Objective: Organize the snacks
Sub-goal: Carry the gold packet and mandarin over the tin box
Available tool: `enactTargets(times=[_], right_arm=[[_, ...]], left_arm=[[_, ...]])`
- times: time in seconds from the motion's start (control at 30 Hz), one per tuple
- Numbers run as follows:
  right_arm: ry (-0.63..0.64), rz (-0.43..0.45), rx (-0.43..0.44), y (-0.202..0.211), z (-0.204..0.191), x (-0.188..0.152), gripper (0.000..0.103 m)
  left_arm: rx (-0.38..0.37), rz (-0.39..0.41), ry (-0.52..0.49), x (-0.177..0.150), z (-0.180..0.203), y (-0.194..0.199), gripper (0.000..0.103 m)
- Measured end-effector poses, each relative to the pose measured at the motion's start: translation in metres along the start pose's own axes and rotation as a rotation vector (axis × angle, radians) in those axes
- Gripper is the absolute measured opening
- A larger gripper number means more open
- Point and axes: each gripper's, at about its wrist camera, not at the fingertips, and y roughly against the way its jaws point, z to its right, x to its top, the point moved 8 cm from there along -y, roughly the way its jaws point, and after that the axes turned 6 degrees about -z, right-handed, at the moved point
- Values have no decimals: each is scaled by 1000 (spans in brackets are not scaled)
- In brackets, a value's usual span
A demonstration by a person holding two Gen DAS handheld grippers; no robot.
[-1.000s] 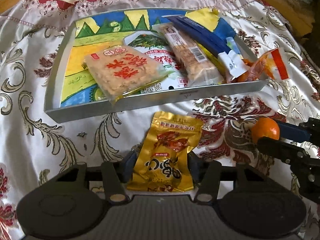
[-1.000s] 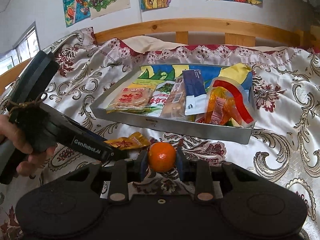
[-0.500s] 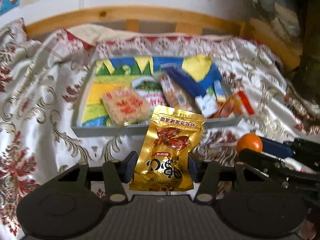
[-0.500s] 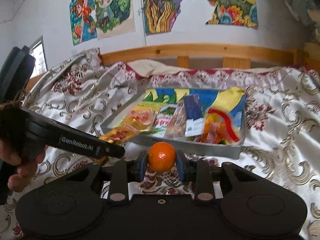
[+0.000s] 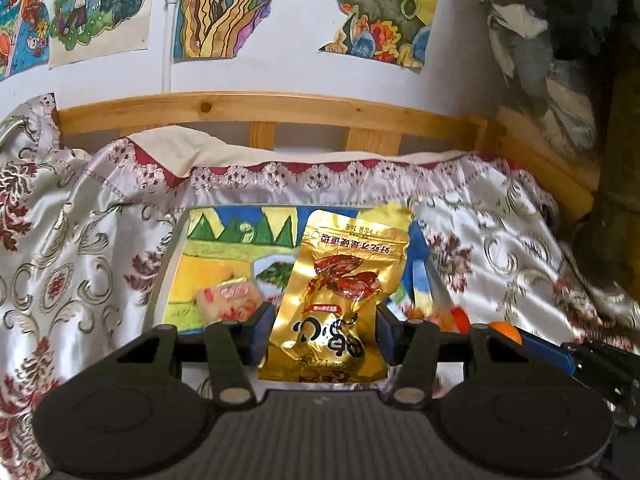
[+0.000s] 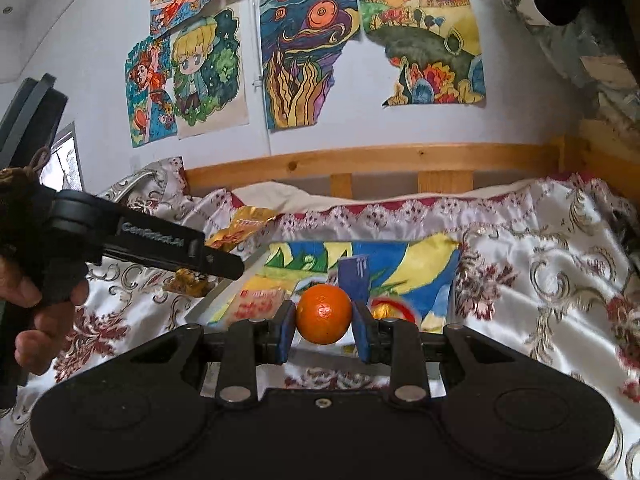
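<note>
The left gripper [image 5: 325, 334] clamps a gold snack pouch [image 5: 340, 300] upright, lifted clear for carrying; the right gripper [image 6: 323, 330] pinches a tangerine [image 6: 324, 309]; both hang near the tray [image 5: 160, 300], likely their destination, where other snacks lie.

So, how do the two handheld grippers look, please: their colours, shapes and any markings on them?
Both are matte black plastic. The left gripper and the right gripper each have a wide body with two round discs, silver pivot pins and blue pads on the fingertips. From the side, the left gripper has a long flat finger with white "GenRobot.AI" lettering. Dark brown cord is tied round its handle. No sleeve is visible.
</note>
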Motion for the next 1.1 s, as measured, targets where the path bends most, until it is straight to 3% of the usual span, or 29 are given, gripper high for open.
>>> enactTargets(times=[0.13,0.3,0.67,0.83,1.1], right_arm=[[20,27,-14,-21,10,20,32],[12,6,-66,-64,39,36,32],[-113,-209,-109,-156,84,26,32],[-168,-289,-120,-172,94,11,32],[-172,-302,-109,-171,96,7,36]], left_arm=[[-50,-9,74,12,3,-27,56],[-17,-18,90,22,-11,-69,56],[56,-95,118,15,-26,-139,57],[68,-129,132,6,-24,-152,57],[58,-142,158,4,-24,-153,59]])
